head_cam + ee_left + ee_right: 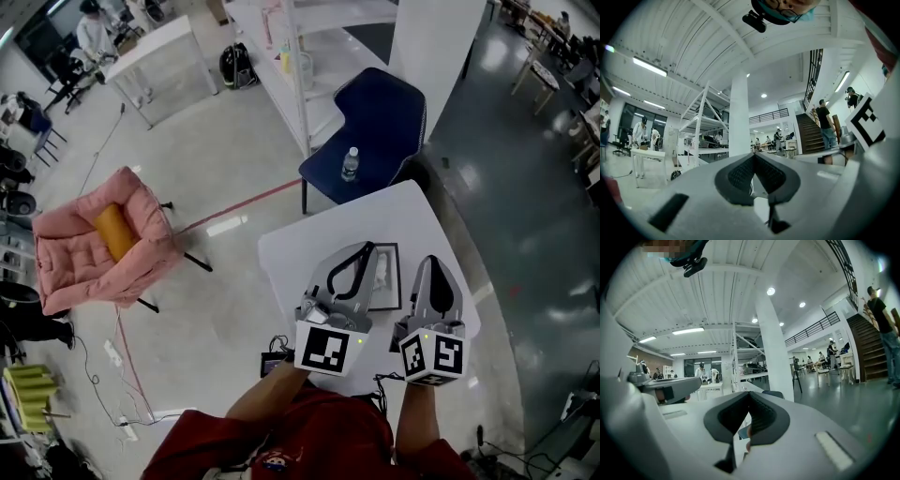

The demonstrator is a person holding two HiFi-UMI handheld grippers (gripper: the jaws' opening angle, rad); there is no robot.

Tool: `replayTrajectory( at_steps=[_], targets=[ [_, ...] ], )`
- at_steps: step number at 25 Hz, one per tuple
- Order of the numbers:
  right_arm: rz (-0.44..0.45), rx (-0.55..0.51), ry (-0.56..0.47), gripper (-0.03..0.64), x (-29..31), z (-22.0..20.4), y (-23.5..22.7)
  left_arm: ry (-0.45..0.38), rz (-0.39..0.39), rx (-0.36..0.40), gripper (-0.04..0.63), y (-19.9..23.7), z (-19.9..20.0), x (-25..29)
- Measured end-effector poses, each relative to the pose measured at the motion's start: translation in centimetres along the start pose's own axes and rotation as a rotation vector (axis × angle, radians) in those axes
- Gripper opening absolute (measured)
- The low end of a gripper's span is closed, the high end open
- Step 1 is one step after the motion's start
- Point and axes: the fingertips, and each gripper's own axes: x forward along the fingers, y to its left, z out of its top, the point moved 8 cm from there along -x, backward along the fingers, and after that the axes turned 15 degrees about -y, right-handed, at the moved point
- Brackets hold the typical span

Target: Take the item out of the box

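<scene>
On the white table (300, 253) lies a flat black-edged box (388, 277) with something pale inside; its left part is hidden behind my left gripper. My left gripper (367, 247) hovers over the box's left edge, tips touching, nothing between them. My right gripper (431, 261) is just right of the box, also shut and empty. In the left gripper view the jaws (754, 155) meet at a point and aim out into the hall. In the right gripper view the closed jaws (749, 393) do the same, so neither view shows the box.
A dark blue chair (375, 122) with a water bottle (350, 164) on its seat stands beyond the table's far edge. A pink armchair (94, 253) with a yellow cushion is on the floor to the left. Cables trail below the table's near-left corner.
</scene>
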Motion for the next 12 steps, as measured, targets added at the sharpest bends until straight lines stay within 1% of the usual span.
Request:
replayTrajectory(
  at_steps=[5, 12],
  targets=[
    [0.011, -0.022, 0.046, 0.002, 0.6, -1.6, -0.5, 0.007, 0.011, 0.005, 0.002, 0.2, -0.7, -0.2],
    [0.021, -0.017, 0.150, 0.003, 1.4, -5.7, -1.6, 0.036, 0.024, 0.010, 0.002, 0.6, -2.0, -0.3]
  ],
)
